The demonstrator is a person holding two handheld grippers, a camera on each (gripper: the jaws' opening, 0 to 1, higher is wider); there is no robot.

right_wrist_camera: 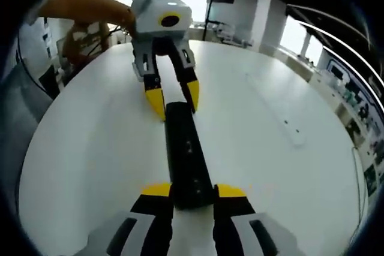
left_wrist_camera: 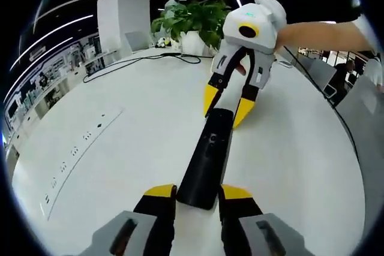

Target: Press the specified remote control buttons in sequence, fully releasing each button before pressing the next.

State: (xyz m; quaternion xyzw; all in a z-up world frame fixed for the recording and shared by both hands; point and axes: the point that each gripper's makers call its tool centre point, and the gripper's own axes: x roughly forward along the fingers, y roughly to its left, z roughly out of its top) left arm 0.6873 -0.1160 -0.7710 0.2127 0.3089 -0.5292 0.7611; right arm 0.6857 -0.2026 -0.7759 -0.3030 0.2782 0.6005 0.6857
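Observation:
A long black remote (left_wrist_camera: 210, 154) lies flat on the white table (left_wrist_camera: 138, 118), pointing away from me. In the left gripper view my left gripper (left_wrist_camera: 198, 192) has its yellow-tipped jaws against both sides of the remote's near end. My right gripper (left_wrist_camera: 225, 109) faces it from the far end, its tips straddling that end. In the right gripper view the remote (right_wrist_camera: 187, 148) runs from my right gripper (right_wrist_camera: 194, 191), whose jaws press its sides, to the left gripper (right_wrist_camera: 174, 100) at the other end. Small buttons show on the remote's top.
A potted plant (left_wrist_camera: 192, 22) and a black cable (left_wrist_camera: 144, 61) sit at the table's far edge beside a white pillar (left_wrist_camera: 123, 16). A flush socket strip (left_wrist_camera: 78, 154) is set into the tabletop. A person's forearm (left_wrist_camera: 324, 34) holds the right gripper. Chairs (left_wrist_camera: 360, 106) stand nearby.

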